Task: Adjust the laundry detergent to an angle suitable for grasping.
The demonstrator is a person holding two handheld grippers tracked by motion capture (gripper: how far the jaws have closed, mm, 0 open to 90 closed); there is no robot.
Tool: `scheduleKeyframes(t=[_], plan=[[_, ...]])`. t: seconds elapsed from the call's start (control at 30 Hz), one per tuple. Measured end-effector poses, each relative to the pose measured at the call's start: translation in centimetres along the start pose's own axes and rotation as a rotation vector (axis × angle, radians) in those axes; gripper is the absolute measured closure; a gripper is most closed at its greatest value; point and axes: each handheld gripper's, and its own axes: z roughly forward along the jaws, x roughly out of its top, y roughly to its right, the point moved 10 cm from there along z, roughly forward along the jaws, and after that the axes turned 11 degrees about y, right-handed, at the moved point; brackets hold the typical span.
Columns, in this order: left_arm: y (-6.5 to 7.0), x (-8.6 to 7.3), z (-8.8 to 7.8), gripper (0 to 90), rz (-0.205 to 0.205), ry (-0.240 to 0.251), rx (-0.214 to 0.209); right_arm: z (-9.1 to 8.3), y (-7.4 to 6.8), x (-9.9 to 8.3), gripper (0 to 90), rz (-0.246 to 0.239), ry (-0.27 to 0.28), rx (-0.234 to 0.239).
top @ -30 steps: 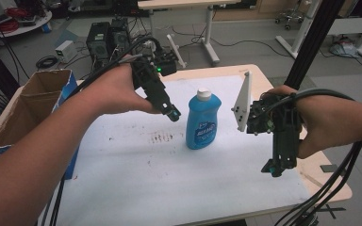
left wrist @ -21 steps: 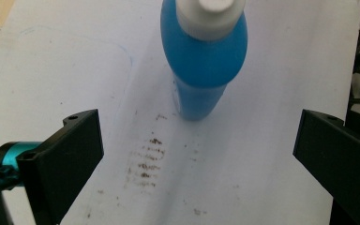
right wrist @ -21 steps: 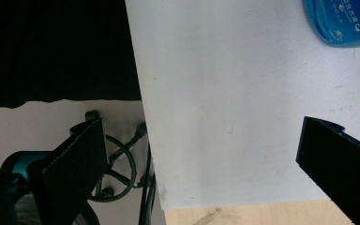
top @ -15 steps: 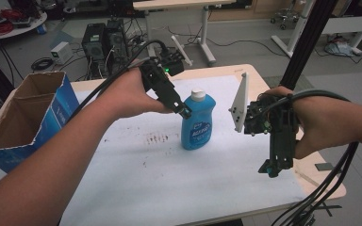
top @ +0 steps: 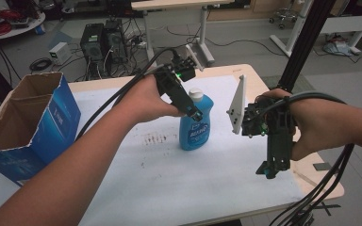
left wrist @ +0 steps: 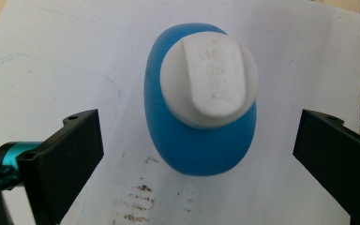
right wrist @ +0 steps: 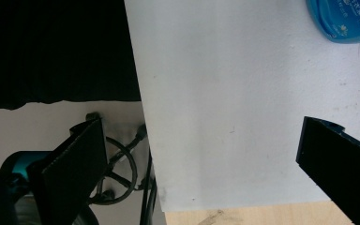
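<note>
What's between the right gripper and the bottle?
Nothing but bare white sheet. In the high view the right gripper hangs apart from the bottle; the right gripper view shows the same blank stretch.

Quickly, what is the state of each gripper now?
Left gripper: open above the blue plastic bottle, holding nothing.
Right gripper: open, holding nothing.

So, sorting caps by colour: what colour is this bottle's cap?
White, on the blue plastic bottle; the flip cap shows best in the left gripper view.
</note>
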Motion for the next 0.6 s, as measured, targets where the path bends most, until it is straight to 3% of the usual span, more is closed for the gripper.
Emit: scheduleKeyframes(t=[0.33,0.6], plan=[[0.6,0.3,2.0,1.8,-0.010,-0.005,-0.006,-0.1,0.0,0.0,1.7,0.004,0.002,-0.007],[0.4,0.5,3.3,1.8,-0.042,0.006,0.022,0.0,-0.1,-0.1,1.7,0.005,0.003,-0.006]])
